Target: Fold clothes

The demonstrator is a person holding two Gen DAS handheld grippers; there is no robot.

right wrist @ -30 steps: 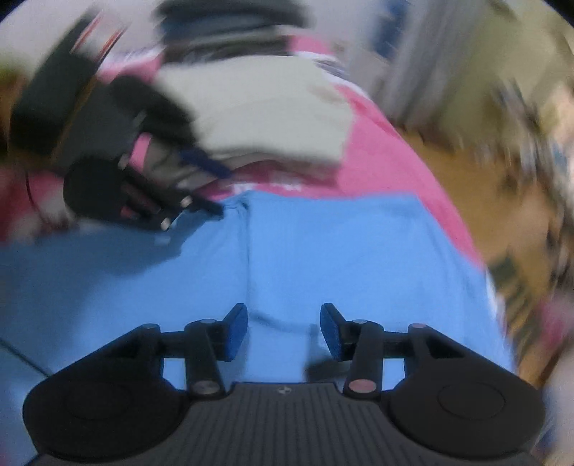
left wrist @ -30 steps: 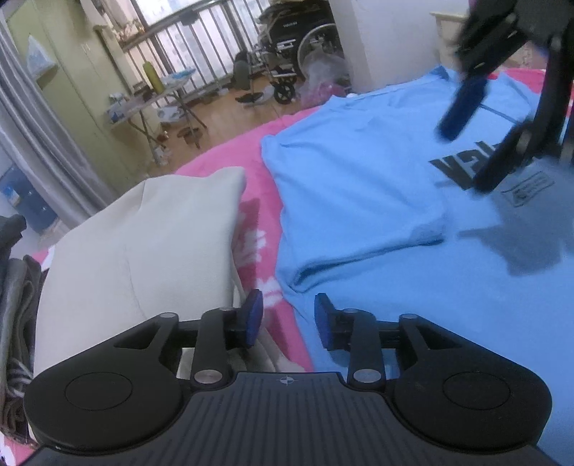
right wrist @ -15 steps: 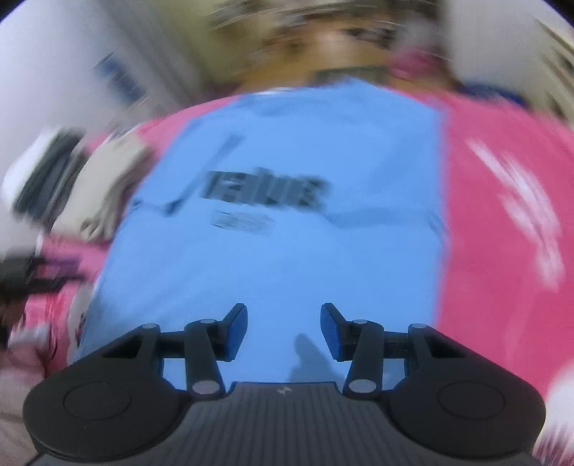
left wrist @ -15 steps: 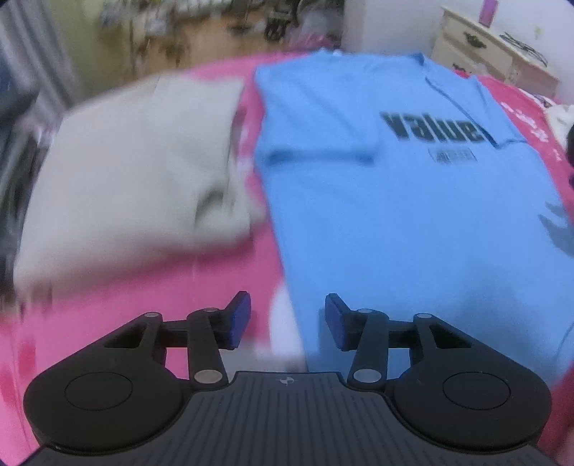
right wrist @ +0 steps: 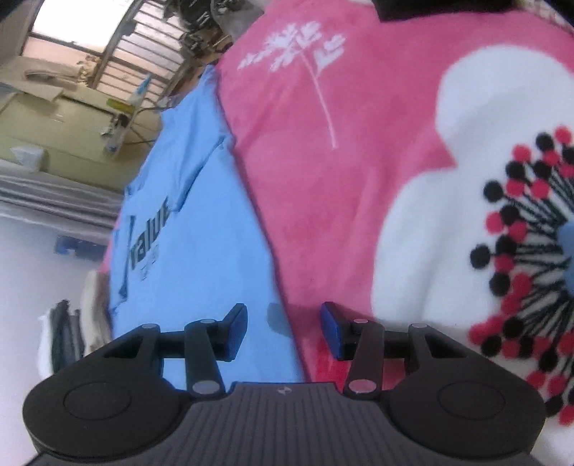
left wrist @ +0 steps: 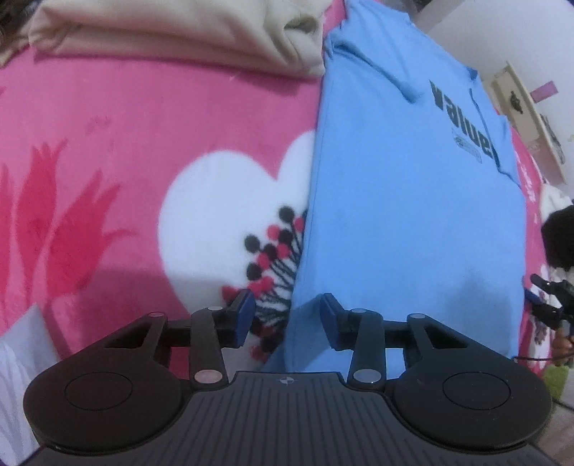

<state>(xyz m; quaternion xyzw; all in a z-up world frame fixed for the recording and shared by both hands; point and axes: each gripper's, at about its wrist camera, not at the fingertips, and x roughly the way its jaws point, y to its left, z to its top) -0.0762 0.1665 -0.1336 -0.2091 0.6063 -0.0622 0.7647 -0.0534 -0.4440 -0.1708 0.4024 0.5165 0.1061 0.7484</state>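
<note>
A light blue T-shirt (left wrist: pixel 412 200) with black "value" lettering lies flat on a pink flowered blanket (left wrist: pixel 125 161), sleeves folded in. My left gripper (left wrist: pixel 285 319) is open and straddles the shirt's bottom left corner, just above it. My right gripper (right wrist: pixel 283 324) is open and straddles the shirt's (right wrist: pixel 201 258) bottom right edge, over the blanket (right wrist: pixel 358 161). The right gripper also shows at the far right of the left wrist view (left wrist: pixel 552 297).
A folded beige garment (left wrist: pixel 172 32) lies beside the shirt at the far left. A stack of folded clothes (right wrist: pixel 71 333) shows past the shirt in the right wrist view. A bedside cabinet (left wrist: pixel 523 107) and a window railing (right wrist: pixel 118 46) stand beyond the bed.
Both grippers have swung from the shirt's upper part down to its bottom hem, one at each corner. Both stayed open.
</note>
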